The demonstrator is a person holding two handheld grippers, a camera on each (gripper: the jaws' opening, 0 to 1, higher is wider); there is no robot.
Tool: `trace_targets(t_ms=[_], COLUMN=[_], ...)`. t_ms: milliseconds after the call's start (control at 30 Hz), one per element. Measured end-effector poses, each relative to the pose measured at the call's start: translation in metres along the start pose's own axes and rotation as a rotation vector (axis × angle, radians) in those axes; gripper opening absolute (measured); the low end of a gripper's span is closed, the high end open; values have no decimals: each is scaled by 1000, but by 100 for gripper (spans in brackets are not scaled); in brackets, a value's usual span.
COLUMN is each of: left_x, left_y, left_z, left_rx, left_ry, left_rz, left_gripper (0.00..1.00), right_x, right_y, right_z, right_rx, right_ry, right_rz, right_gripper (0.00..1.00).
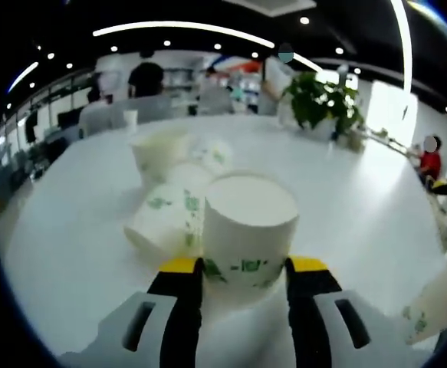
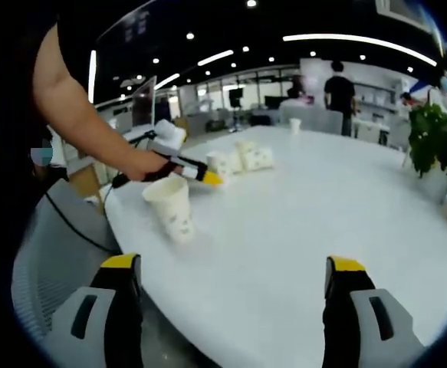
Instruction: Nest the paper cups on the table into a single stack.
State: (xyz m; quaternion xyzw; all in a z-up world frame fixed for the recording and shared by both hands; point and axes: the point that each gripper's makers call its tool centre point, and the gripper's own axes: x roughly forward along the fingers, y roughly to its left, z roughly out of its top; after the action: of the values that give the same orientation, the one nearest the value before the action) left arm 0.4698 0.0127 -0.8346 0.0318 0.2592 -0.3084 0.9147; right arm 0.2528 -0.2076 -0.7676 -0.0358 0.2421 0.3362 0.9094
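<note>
A white paper cup with green print (image 1: 248, 226) stands upright between the yellow-tipped jaws of my left gripper (image 1: 244, 266), which press on both its sides. Just behind it one cup lies on its side (image 1: 164, 216), another stands upright (image 1: 162, 150), and a third lies beyond (image 1: 217, 155). A lone cup (image 1: 439, 300) is at the lower right. In the right gripper view that lone cup (image 2: 170, 208) stands near the table edge. Behind it a hand holds the left gripper (image 2: 196, 173) against the cup cluster (image 2: 242, 158). My right gripper (image 2: 233, 264) is open over the table with nothing in it.
The white table (image 2: 323, 207) stretches far and right, with bare surface. A potted plant (image 2: 438, 138) stands at its far right, seen also as the plant (image 1: 323, 103). A grey chair (image 2: 54, 261) sits below the near table edge. People stand in the background.
</note>
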Motion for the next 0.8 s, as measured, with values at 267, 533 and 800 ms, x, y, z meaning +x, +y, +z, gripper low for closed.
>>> trace_targets(t_ms=[267, 533, 800], left_x=[-3, -6, -10], left_y=[-7, -12, -17], left_z=[0, 5, 13], left_rx=[24, 22, 15], left_ry=[-1, -13, -37], left_rz=[-22, -43, -65], left_gripper=[39, 39, 39], right_x=[4, 3, 3], right_y=[1, 3, 4], right_z=[3, 1, -1], right_rx=[-1, 2, 2], right_ry=[-6, -4, 1], right_rz=[3, 6, 8], right_gripper=[98, 97, 97])
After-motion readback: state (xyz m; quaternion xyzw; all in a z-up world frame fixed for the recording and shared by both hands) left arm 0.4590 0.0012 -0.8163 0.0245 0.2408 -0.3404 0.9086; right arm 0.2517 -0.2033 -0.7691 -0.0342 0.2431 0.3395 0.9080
